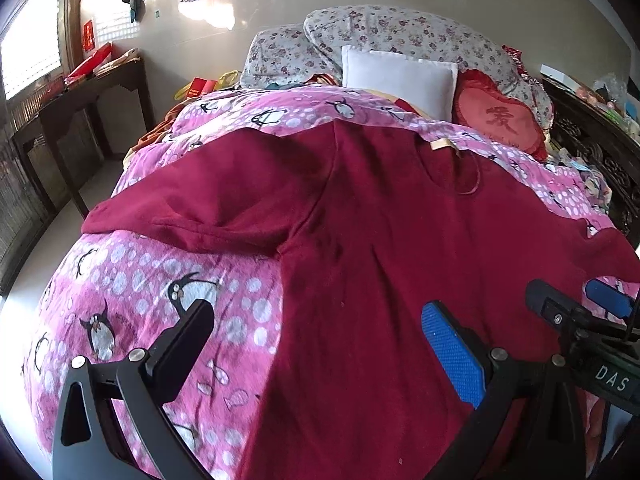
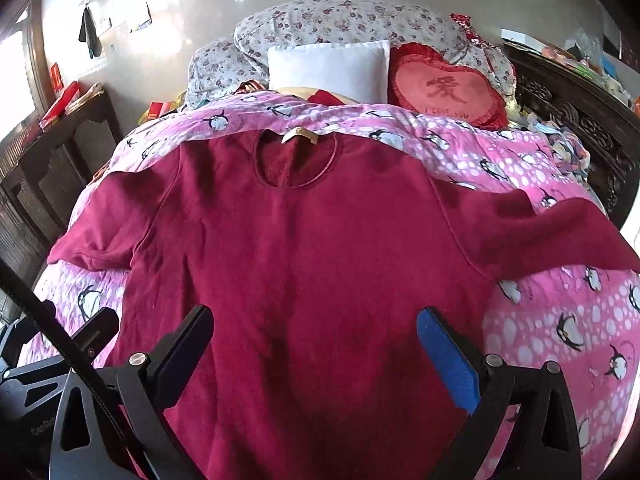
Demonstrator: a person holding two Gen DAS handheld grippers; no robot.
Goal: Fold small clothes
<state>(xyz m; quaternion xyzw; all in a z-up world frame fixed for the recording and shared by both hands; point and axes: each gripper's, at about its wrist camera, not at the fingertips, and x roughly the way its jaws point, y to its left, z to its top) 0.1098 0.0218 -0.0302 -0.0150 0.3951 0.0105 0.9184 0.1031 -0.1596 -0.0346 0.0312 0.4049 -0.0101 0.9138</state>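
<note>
Both your left gripper [image 1: 318, 346] and right gripper [image 2: 314, 350] are wide open and empty; the dark red fleece long-sleeved shirt [image 2: 304, 248] may drag the soft pink penguin-print quilt [image 2: 560, 320] if you pinch too deep.

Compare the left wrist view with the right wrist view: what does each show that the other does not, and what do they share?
Only the left wrist view shows the right hand-held gripper from outside, jaws open.

Only the right wrist view shows the whole round neckline, centred, and the right sleeve spread out over the duvet.

Both show the dark red top lying flat on the pink penguin duvet, its tan neck label, the white pillow, the heart cushion, and open jaws over the top's lower part.
</note>
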